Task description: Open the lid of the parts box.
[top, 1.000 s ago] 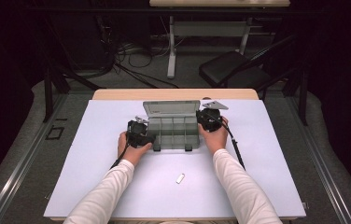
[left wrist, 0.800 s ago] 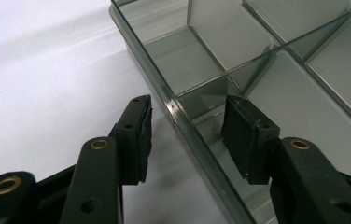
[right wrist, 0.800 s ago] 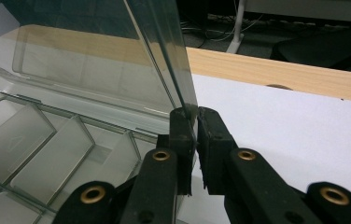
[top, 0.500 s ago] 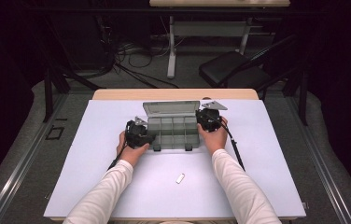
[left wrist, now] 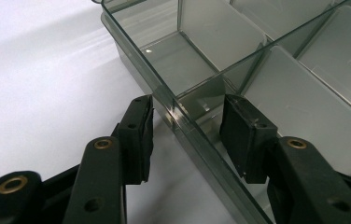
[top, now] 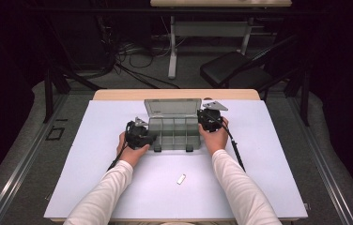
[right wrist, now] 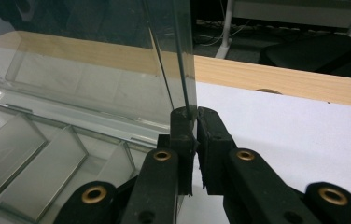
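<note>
A clear plastic compartment box (top: pixel 173 133) lies at the middle of the white table, its lid (top: pixel 172 107) standing up at the far side. My left gripper (top: pixel 139 133) is at the box's left end. In the left gripper view its jaws (left wrist: pixel 187 106) straddle the box's side wall (left wrist: pixel 164 88), one pad (left wrist: pixel 138 135) outside and the other inside a compartment, with a gap on each side. My right gripper (top: pixel 208 118) is at the box's far right corner. In the right gripper view it (right wrist: pixel 194 115) is shut on the edge of the upright lid (right wrist: pixel 94 70).
A small white piece (top: pixel 180 179) lies on the white sheet (top: pixel 268 154) between my forearms, nearer the front edge. A strip of wooden tabletop (top: pixel 118 94) shows behind the sheet. A dark chair (top: pixel 233 70) and a desk frame stand on the floor beyond.
</note>
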`<action>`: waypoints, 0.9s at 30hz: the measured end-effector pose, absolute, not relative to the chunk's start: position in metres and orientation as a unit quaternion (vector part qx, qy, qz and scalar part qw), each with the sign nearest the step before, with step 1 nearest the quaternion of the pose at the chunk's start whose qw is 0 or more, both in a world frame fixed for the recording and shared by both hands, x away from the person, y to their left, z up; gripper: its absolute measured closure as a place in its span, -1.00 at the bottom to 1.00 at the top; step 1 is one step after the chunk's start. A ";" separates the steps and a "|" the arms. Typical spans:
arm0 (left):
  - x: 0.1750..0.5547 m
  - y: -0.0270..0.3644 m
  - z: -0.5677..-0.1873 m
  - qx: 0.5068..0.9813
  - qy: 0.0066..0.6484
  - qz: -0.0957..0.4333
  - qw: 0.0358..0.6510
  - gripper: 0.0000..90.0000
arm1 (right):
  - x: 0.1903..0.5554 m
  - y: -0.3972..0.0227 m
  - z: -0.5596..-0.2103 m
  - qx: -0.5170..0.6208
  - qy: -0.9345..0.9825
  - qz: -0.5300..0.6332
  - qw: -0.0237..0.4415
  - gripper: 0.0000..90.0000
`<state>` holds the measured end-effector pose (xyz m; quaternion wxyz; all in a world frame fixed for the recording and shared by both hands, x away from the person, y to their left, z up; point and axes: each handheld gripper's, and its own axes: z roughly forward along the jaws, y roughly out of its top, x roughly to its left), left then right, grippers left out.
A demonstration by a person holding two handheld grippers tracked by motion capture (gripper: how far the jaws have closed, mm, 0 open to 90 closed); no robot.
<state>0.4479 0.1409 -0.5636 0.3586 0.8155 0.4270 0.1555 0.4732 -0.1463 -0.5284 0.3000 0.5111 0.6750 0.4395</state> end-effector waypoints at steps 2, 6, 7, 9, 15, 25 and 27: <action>0.448 0.142 -0.564 0.817 0.425 0.151 0.359 0.20 | 0.474 -0.146 -0.529 0.514 0.671 0.442 0.300 0.91; 0.447 0.142 -0.565 0.813 0.427 0.152 0.365 0.19 | 0.476 -0.146 -0.530 0.522 0.664 0.444 0.299 0.92; 0.448 0.142 -0.565 0.813 0.427 0.153 0.364 0.19 | 0.476 -0.146 -0.530 0.523 0.662 0.445 0.299 0.92; 0.448 0.142 -0.565 0.811 0.429 0.152 0.367 0.20 | 0.477 -0.145 -0.530 0.529 0.659 0.443 0.299 0.93; 0.447 0.142 -0.566 0.807 0.434 0.152 0.371 0.20 | 0.482 -0.144 -0.528 0.546 0.652 0.440 0.288 0.94; 0.447 0.143 -0.566 0.807 0.433 0.150 0.372 0.20 | 0.496 -0.141 -0.522 0.567 0.655 0.418 0.273 0.96; 0.447 0.143 -0.566 0.807 0.433 0.150 0.372 0.20 | 0.499 -0.141 -0.522 0.574 0.652 0.416 0.268 0.96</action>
